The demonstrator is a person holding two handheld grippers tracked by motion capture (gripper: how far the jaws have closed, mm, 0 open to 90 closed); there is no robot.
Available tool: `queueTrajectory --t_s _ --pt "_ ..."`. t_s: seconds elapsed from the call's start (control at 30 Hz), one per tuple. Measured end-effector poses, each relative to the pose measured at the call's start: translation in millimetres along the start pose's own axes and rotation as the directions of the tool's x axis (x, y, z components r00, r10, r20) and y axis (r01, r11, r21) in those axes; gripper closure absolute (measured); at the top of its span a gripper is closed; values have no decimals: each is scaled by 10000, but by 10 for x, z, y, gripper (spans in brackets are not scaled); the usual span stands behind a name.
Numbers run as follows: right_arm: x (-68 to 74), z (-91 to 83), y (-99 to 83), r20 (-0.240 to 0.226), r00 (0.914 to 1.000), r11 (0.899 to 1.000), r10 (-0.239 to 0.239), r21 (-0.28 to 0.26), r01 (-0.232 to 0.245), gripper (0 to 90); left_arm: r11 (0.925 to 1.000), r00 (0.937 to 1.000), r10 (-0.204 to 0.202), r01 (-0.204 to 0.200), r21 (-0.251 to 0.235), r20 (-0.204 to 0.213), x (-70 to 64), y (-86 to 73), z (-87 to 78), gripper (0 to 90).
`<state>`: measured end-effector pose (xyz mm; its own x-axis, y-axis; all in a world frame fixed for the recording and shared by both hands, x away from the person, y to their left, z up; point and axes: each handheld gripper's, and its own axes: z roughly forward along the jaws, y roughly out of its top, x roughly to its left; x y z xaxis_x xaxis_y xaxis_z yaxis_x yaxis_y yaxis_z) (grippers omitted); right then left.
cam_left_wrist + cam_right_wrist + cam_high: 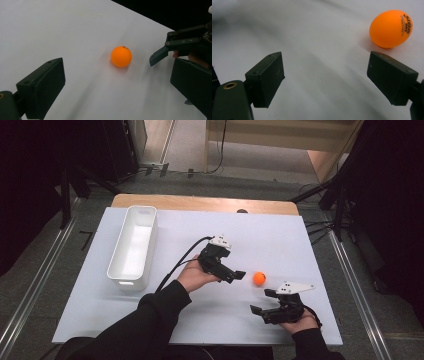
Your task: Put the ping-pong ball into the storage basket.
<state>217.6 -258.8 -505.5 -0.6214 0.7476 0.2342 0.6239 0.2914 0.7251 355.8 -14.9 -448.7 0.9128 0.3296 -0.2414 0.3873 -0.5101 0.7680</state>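
An orange ping-pong ball [259, 278] lies on the white table sheet [225, 320], right of centre. My left gripper [236, 276] is open just left of the ball, jaws pointing toward it and holding nothing. In the left gripper view the ball [121, 56] rests ahead of the wide-apart jaws of my left gripper [117, 85]. My right gripper [260, 301] stands open near the front edge, a little in front of the ball, and is empty. The right gripper view puts the ball [390, 28], with black print on it, beyond the right jaw of my right gripper [328, 77].
A long white bin [132, 245] stands on the left part of the sheet, and it looks empty. A wooden table edge [200, 202] shows at the back. The right gripper's jaw tips [160, 53] appear at the right in the left gripper view.
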Motion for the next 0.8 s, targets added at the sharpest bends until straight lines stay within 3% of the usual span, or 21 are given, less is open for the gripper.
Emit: queueTrajectory --t_s 0.8 --pt "-3 -9 0 77 10000 10000 61 -26 -61 128 10000 9998 48 -47 31 -193 -78 152 257 12"
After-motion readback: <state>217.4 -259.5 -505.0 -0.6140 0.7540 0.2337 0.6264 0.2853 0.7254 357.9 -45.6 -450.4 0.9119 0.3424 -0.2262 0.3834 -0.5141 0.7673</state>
